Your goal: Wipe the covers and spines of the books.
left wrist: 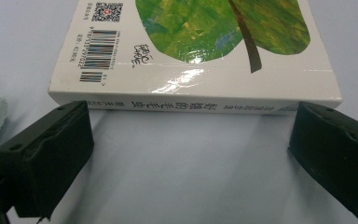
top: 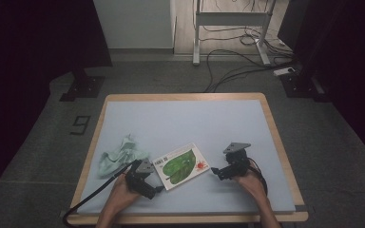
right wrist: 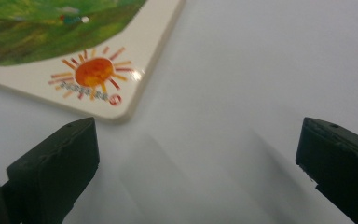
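Book (top: 181, 166) lies flat, back cover up, on the pale blue mat (top: 180, 118) near the person's edge, between the two grippers, with a crumpled pale green cloth (top: 121, 154) just to its left. The step in hand looks like closing in on the book from both sides. To do it well, the left gripper (left wrist: 189, 135) should stay square to the spine (left wrist: 191, 105) and low to the mat, so its pads meet the book's edge rather than ride over the glossy cover. Its jaws stand wide apart, holding nothing; whether they touch the spine I cannot tell. The right gripper (right wrist: 196, 154), jaws also spread wide and empty, sits just short of the corner with the orange sun (right wrist: 93, 72).
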`<state>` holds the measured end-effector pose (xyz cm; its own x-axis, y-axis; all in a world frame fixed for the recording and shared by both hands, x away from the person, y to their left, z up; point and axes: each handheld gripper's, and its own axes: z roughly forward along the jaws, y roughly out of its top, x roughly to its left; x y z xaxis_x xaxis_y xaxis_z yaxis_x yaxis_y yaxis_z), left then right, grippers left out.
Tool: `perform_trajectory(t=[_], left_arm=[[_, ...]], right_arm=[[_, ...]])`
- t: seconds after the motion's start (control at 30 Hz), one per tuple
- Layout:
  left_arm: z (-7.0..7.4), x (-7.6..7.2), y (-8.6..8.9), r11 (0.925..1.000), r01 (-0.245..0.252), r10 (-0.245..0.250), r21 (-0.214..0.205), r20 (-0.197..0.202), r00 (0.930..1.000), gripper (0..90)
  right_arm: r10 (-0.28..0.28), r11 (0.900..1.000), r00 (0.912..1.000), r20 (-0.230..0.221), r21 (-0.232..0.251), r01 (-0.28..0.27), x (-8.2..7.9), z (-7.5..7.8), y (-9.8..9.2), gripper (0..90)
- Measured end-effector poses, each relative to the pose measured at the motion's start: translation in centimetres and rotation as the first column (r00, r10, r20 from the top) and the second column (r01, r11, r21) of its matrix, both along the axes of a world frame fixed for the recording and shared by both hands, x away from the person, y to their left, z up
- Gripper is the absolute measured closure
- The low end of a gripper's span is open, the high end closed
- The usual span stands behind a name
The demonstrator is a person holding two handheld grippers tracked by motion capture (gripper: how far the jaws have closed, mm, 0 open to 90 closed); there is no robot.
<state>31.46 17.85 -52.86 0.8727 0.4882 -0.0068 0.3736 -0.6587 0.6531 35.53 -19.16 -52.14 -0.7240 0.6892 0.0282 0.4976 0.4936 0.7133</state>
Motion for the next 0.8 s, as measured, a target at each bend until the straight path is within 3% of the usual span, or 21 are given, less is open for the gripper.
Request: perform_trajectory(t=[0.3,0.8], left_arm=[[0.0,0.0,0.0,1.0,-0.002,0.002,-0.004,0.003,1.0,0.0],[0.0,0.0,0.0,1.0,-0.001,0.001,-0.005,0.003,1.0,0.0]], right_arm=[[0.055,0.9984,0.9983,0.017,0.008,-0.055,1.0,0.6,3.3,0.0],[0.132,0.9912,0.9904,-0.041,0.02,-0.131,3.3,-0.2,7.4,0.0]])
